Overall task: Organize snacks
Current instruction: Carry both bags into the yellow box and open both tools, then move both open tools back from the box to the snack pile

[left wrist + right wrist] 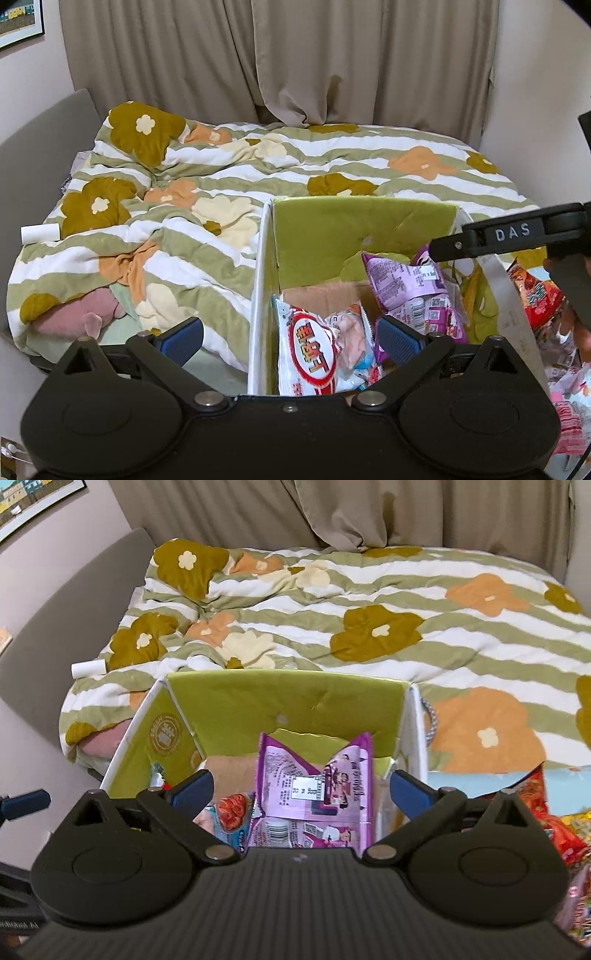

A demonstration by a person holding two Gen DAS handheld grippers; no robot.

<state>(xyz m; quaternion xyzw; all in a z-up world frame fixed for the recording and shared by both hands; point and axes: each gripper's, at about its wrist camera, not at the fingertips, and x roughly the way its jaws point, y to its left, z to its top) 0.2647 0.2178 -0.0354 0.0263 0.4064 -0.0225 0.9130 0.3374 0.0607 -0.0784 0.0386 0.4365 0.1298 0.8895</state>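
With the purple snack packet (314, 794) lying loose in the green-lined box (258, 701) between the right gripper (301, 794) and its fully spread, empty jaws, lift straight out toward six o'clock while the left gripper (290, 338), wide open and holding nothing, hovers clear.

The box (236, 701) is open on top, but the purple bag (314, 782) and white bag (310, 354) fill its floor.
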